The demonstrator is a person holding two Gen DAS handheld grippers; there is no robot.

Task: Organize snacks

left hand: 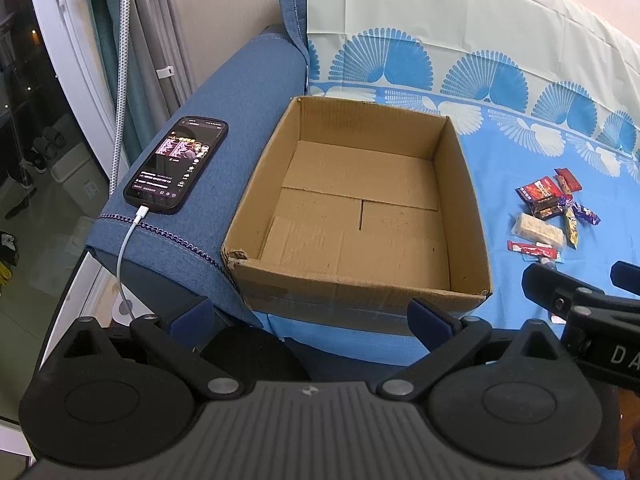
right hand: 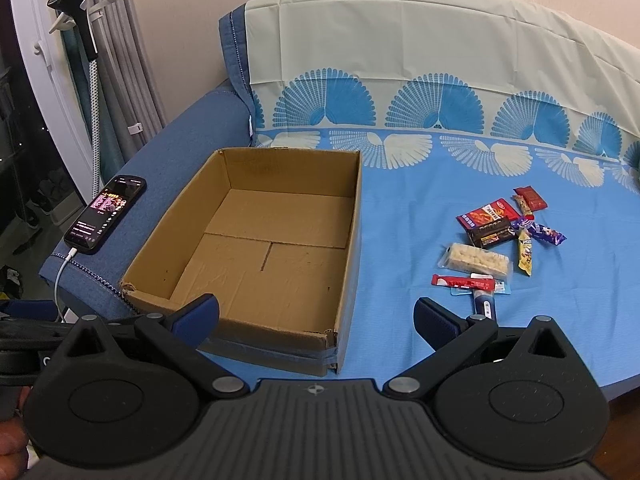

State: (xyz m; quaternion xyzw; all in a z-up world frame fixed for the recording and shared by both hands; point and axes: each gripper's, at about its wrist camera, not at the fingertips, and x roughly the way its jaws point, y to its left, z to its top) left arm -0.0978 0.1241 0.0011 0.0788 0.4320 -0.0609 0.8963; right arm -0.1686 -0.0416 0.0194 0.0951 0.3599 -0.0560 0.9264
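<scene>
Cardboard box (right hand: 256, 248) sits empty w/ open top beside the snack pile (right hand: 500, 236) on the sofa cover (right hand: 420, 340), prob. as the bin. Left gripper (left hand: 316, 316) & right gripper (right hand: 316, 316): jaws wide, nothing held, both short of box and snacks.

Left tool (left hand: 320, 316) matte black, blue finger pads (left hand: 430, 318), silver pivot screws, ribbed grey body, right tool (right hand: 316, 316) alike
</scene>
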